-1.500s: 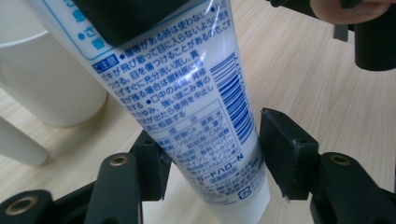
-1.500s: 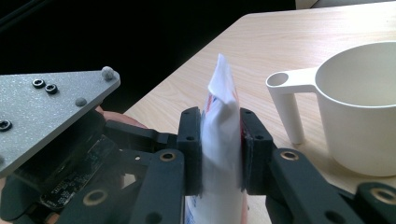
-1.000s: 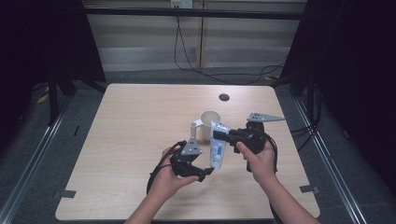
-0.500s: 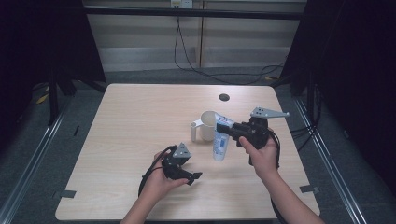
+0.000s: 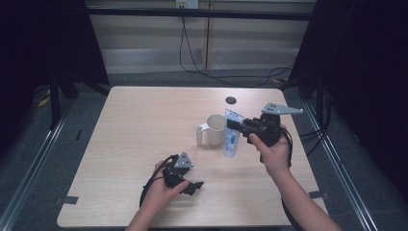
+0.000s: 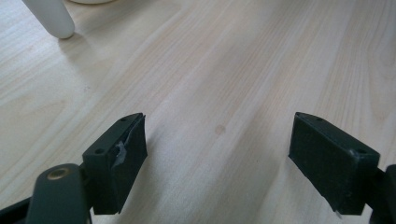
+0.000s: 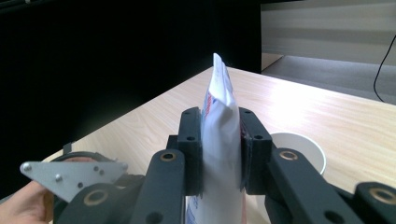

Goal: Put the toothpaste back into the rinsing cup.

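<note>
The right hand [image 5: 272, 147] reaches forward over the table [image 5: 120, 139], its right gripper [image 5: 243, 126] clamped on an upright white tube [image 5: 231, 134] just beside the white mug [image 5: 215, 130], while the left gripper [image 5: 192, 185], jaws spread and empty, rests low near the table's front edge, well apart from the tube.

Tongs [image 7: 220, 149] clamp an upright white tube [image 7: 219, 116] (cup [image 7: 303, 151] just behind).

White tube [image 5: 231, 136] with blue print, cream mug [image 5: 215, 129], pale wood-grain table [image 5: 130, 125], black jaws.
</note>
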The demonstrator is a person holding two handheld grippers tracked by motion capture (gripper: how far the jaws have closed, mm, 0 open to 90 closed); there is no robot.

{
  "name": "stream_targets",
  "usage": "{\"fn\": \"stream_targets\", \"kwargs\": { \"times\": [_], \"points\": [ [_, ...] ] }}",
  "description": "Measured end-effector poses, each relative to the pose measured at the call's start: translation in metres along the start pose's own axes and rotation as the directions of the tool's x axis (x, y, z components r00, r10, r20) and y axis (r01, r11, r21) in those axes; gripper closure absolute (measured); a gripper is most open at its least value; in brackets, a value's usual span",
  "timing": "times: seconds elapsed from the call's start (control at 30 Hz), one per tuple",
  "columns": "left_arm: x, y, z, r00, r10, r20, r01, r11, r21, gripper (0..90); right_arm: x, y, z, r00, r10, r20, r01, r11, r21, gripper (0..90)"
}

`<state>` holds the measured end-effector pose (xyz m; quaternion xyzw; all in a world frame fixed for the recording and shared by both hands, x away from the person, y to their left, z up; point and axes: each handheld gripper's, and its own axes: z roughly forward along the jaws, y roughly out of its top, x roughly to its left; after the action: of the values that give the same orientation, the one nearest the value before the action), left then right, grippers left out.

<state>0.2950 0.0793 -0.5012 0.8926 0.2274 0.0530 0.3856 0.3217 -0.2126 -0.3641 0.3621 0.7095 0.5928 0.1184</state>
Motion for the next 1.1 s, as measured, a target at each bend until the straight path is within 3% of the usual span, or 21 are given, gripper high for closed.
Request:
{"fn": "stream_targets", "kwargs": {
  "times": [0.23, 0.3, 0.4, 0.43, 0.53, 0.57, 1.1],
  "points": [
    [0.0, -0.004, 0.0, 1.0, 0.004, 0.0, -0.004, 0.9999, 0.011, 19.3, -0.002, 0.011, 0.004, 0.9999, -0.01, 0.011, 0.01, 1.0, -0.009, 74.1],
    [0.0, -0.005, 0.001, 0.9999, 0.014, 0.001, -0.014, 0.9999, -0.006, 18.8, -0.003, 0.014, 0.005, 0.9998, -0.011, 0.016, 0.012, 1.0, -0.014, 74.1],
    [0.0, -0.005, 0.0, 0.9996, 0.029, 0.006, -0.029, 0.9996, 0.006, 18.0, -0.004, 0.018, 0.005, 0.9996, -0.014, 0.025, 0.014, 1.0, -0.022, 74.1],
    [-0.001, -0.007, 0.001, 0.9996, 0.027, 0.004, -0.027, 0.9995, -0.015, 17.9, -0.005, 0.02, 0.006, 0.9994, -0.019, 0.028, 0.02, 0.999, -0.025, 74.1],
    [-0.001, -0.008, 0.001, 0.9983, 0.057, 0.009, -0.057, 0.9983, -0.014, 15.6, -0.005, 0.024, 0.007, 0.9988, -0.033, 0.037, 0.034, 0.999, -0.037, 74.0],
    [-0.002, -0.009, 0.003, 0.9985, 0.055, 0.007, -0.054, 0.998, -0.032, 15.6, -0.005, 0.026, 0.008, 0.9985, -0.035, 0.043, 0.037, 0.999, -0.04, 73.9],
    [-0.002, -0.01, 0.001, 0.9972, 0.075, 0.0, -0.075, 0.997, -0.019, 15.3, -0.016, 0.047, 0.029, 0.9923, -0.078, 0.096, 0.084, 0.994, -0.063, 73.7]
  ]
}}
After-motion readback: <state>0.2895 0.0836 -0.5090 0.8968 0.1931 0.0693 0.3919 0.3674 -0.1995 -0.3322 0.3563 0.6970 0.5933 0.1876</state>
